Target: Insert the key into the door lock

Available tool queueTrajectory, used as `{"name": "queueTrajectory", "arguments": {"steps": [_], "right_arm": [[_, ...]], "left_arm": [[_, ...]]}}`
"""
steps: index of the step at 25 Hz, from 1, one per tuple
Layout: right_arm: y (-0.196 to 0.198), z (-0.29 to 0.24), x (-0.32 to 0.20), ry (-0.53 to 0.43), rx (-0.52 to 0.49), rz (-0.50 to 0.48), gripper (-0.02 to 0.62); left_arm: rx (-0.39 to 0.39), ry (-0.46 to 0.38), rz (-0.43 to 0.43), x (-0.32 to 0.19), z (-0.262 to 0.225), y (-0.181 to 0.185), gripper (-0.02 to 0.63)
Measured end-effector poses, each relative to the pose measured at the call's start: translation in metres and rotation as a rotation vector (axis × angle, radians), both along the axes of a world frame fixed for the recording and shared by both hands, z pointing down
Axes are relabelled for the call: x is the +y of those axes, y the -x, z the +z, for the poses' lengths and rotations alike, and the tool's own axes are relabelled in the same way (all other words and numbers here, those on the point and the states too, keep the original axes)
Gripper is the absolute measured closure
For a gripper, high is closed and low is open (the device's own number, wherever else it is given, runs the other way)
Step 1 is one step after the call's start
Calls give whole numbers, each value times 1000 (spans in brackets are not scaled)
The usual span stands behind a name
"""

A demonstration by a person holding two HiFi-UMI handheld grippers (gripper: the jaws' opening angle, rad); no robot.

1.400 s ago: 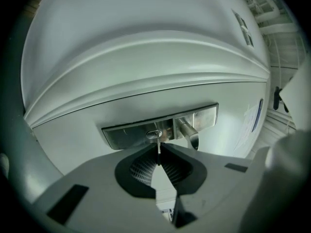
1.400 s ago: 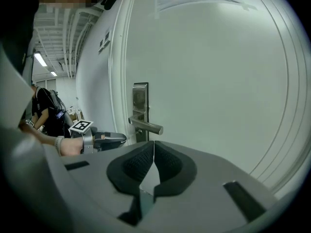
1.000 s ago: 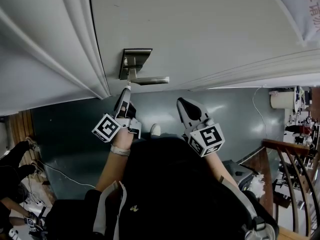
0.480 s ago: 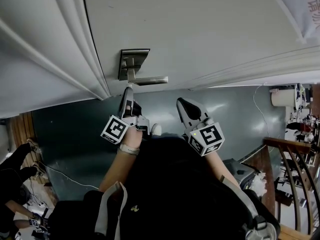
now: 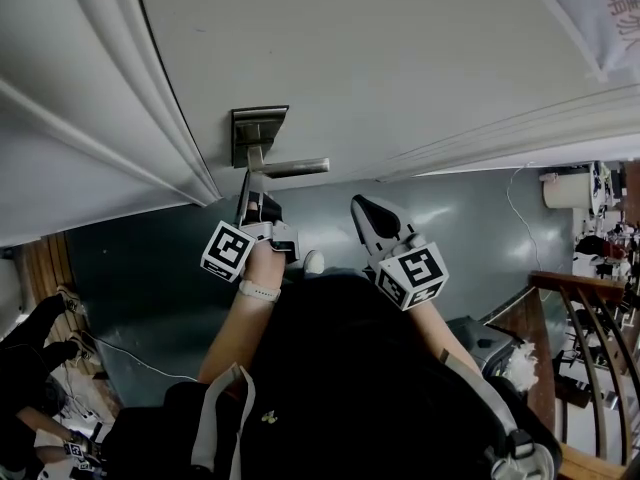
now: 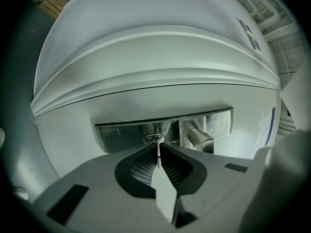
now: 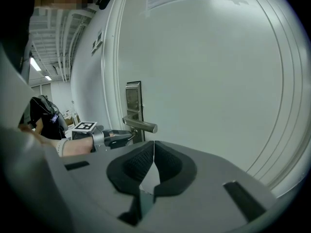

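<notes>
Key [image 6: 159,157], a thin pale blade seen edge-on, pinched in the left hand-held gripper [image 6: 158,148], tip at the keyhole [image 6: 153,139]

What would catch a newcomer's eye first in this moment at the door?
The left gripper stands out. It is shut on a thin key whose tip meets the keyhole in the metal lock plate, beside the lever handle. The right gripper hangs back from the pale door, jaws together and empty.
</notes>
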State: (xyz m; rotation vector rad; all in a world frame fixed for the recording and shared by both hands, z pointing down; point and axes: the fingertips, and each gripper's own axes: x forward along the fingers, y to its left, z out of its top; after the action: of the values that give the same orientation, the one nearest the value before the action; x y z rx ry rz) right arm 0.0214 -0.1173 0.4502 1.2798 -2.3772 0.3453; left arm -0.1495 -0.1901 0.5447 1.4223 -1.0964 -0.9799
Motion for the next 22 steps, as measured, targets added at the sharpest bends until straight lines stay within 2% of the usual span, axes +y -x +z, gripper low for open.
{"name": "queueTrajectory", "arguments": {"steps": [13, 17, 22], "right_arm": [[-1, 0, 1, 10, -38, -22, 580], [-1, 2, 5, 10, -48, -51, 580], [-3, 2, 9, 14, -65, -85, 578]], "left_arm": [[-49, 23, 22, -4, 3, 1, 578], [-15, -9, 21, -5, -1, -1, 578], [-21, 4, 25, 2, -4, 0, 578]]}}
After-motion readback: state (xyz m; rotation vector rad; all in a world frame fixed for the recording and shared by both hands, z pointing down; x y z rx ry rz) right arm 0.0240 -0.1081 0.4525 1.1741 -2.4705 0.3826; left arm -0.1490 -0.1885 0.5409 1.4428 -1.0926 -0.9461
